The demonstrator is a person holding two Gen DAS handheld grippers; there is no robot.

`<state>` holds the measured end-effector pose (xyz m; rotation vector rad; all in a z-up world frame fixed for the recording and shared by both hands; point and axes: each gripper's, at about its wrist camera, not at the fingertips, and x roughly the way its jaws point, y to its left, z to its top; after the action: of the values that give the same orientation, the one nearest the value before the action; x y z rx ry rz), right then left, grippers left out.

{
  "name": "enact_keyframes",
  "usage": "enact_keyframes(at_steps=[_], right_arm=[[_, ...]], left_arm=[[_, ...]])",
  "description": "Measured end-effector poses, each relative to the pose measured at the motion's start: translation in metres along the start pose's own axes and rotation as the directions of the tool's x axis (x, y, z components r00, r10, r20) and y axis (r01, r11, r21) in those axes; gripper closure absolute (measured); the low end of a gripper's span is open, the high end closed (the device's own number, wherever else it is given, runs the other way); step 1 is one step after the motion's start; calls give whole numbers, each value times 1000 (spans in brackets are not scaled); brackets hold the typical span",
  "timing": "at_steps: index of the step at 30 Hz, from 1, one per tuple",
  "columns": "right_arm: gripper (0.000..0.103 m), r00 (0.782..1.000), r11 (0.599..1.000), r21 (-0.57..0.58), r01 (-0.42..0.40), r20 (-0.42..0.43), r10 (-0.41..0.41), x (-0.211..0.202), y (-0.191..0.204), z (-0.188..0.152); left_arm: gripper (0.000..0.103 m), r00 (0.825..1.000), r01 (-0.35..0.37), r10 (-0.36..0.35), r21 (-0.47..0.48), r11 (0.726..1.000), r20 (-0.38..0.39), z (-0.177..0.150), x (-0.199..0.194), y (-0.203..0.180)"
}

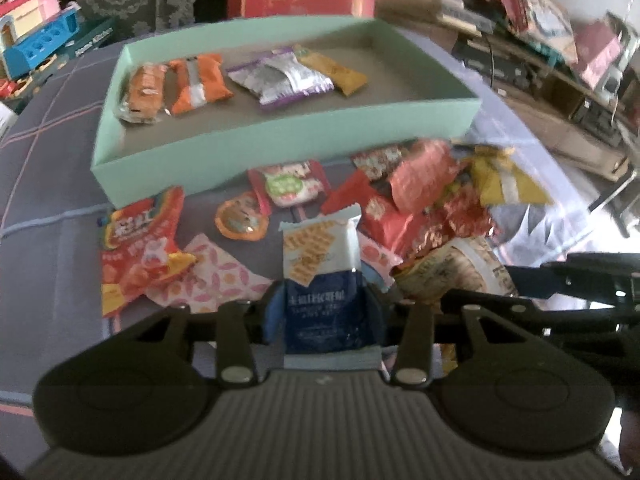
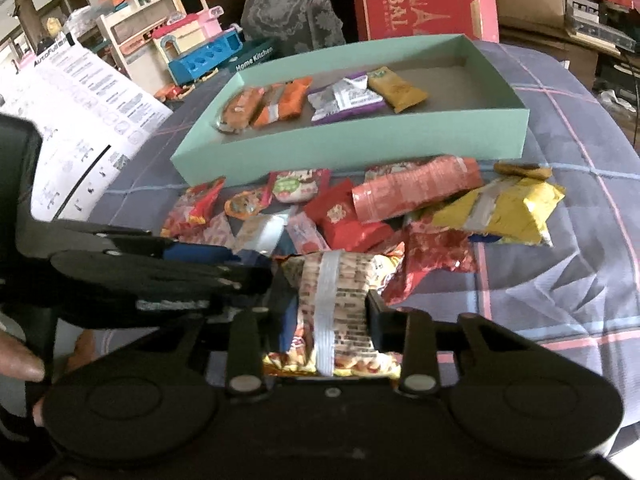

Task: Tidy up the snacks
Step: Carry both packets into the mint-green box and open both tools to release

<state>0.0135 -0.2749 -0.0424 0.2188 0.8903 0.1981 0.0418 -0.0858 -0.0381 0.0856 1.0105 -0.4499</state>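
In the left wrist view, the left gripper has its fingers closed partway on a blue-and-white cracker packet, which stands upright between them, pads pressing its lower blue half. Beyond it, a heap of loose snack packets lies on the grey-blue checked cloth. Farther off sits a long mint-green cardboard box holding an orange wrapper, a purple-and-silver wrapper and a mustard-yellow bar side by side.

In the right wrist view, the right gripper is narrowed on a beige printed snack bag with a pale seam strip, gripped at both sides. The left gripper's black body lies just to the left. A crumpled yellow bag rests to the right of the heap, near the box.
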Motion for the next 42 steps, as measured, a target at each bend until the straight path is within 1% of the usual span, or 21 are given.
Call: enact_keyframes(at_steps=[4,7,12,16,20,26,31,37,39,40,41,42], right_arm=[[69,1000,999,37,-23,11,23,-6,0,15],[69,999,998,49,-39,33,38,-8,5,35],[69,994,995,57,-77,84,72,-2,18,78],[69,991,995,51,-87,110,81,18,31,114],[69,993,994,74,-83,96,75,48,40,143],[69,995,996,63,-64,76,59,87,56,164],[69,997,996,63,-63,50,60,111,60,174],[69,998,996,77,-49,38,47,121,55,181],[66,998,995,89,-51,31,48,125,53,182],[64,998,994,93,-49,31,47,125,52,182],[60,998,994,98,-53,34,50,124,52,182],[44,998,993,104,-60,42,56,122,52,182]], left_arm=[[61,999,12,-10,-51,999,42,8,-18,15],[61,997,0,7,-86,996,83,22,-30,30],[61,987,-41,60,-128,991,150,53,-45,60],[61,977,-78,105,-146,986,184,81,-47,83],[61,974,-108,140,-174,979,179,102,-35,104],[61,977,-130,158,-188,974,144,119,-5,119],[61,975,-144,172,-190,971,139,121,11,121],[60,979,-141,164,-180,974,119,121,25,123],[58,979,-153,174,-175,973,111,120,29,123],[53,975,-168,189,-178,970,112,121,29,122],[34,972,-180,203,-178,967,116,120,28,121],[15,968,-193,217,-181,964,124,119,26,120]])
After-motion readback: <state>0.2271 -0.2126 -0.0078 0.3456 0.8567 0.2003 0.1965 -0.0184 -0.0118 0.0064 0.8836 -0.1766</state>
